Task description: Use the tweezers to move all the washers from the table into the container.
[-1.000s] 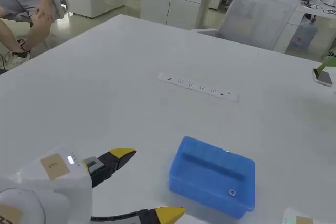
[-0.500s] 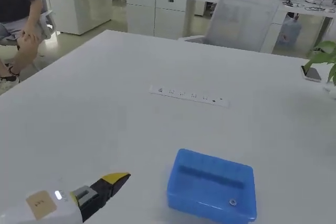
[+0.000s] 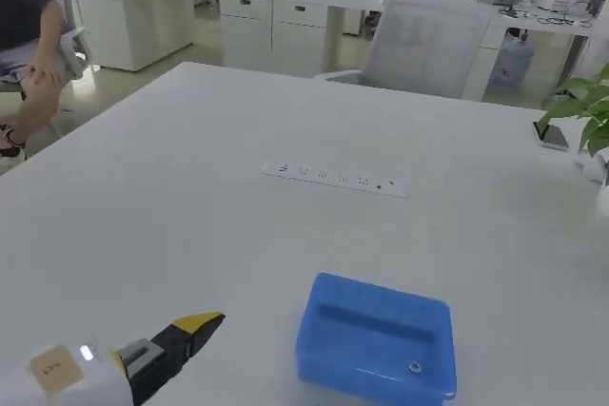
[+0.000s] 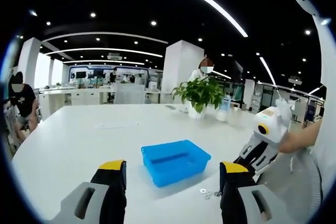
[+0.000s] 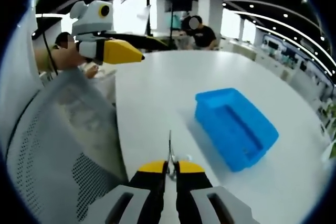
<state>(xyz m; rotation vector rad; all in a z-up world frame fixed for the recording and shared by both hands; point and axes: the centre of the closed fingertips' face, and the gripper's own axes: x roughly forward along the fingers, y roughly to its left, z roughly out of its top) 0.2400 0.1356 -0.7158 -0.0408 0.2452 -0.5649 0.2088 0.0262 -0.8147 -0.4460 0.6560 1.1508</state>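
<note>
A blue container (image 3: 376, 339) stands on the white table near its front edge, with one washer (image 3: 414, 366) inside. One yellow fingertip (image 3: 202, 322) of my left gripper lies left of the container. In the left gripper view, my left gripper (image 4: 173, 167) is open with nothing in it, facing the container (image 4: 176, 161). Several washers (image 4: 207, 193) lie on the table just right of it. My right gripper (image 5: 169, 167) is shut on thin metal tweezers (image 5: 170, 148), which point along the table left of the container (image 5: 236, 127).
A white power strip (image 3: 333, 179) lies across the middle of the table (image 3: 190, 159). At the far right edge are a phone (image 3: 552, 136) and a potted plant (image 3: 585, 111). A grey office chair (image 3: 428, 45) stands behind the table, and a person sits at far left.
The head camera has tilted up, so the table scene sits lower. My left gripper has drawn back a little toward the near edge, and its lower finger has left the frame.
</note>
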